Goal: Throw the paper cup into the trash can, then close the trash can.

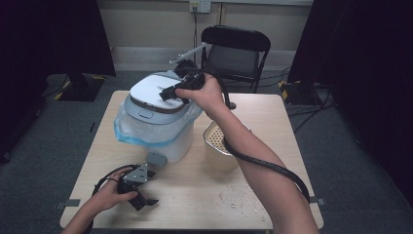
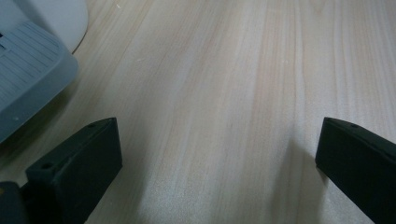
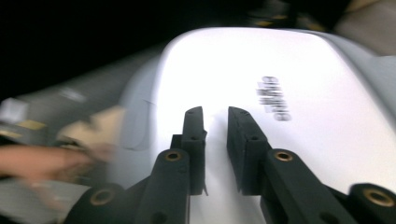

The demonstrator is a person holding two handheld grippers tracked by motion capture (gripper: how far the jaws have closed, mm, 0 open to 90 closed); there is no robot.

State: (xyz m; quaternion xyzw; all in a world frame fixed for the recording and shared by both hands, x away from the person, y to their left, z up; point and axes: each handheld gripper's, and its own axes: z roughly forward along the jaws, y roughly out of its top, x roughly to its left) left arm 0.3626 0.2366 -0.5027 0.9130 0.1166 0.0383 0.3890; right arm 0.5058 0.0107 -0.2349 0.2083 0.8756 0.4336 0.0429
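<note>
My right gripper (image 3: 215, 116), jaws drawn together on nothing, hangs just over the white rounded plastic lid (image 1: 155, 93) of the one rice cooker (image 1: 168, 139), so I judge I'm about to press that lid down, which calls for a straight push. My left gripper (image 1: 141, 195) rests spread apart on the pale wooden counter (image 1: 195, 195), and one beige perforated basket (image 1: 219, 146) sits below my right gripper.

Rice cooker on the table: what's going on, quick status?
Right gripper shut, empty, over rice cooker lid. Left gripper open, resting on table. Lid closed. Beige basket beside cooker.
</note>
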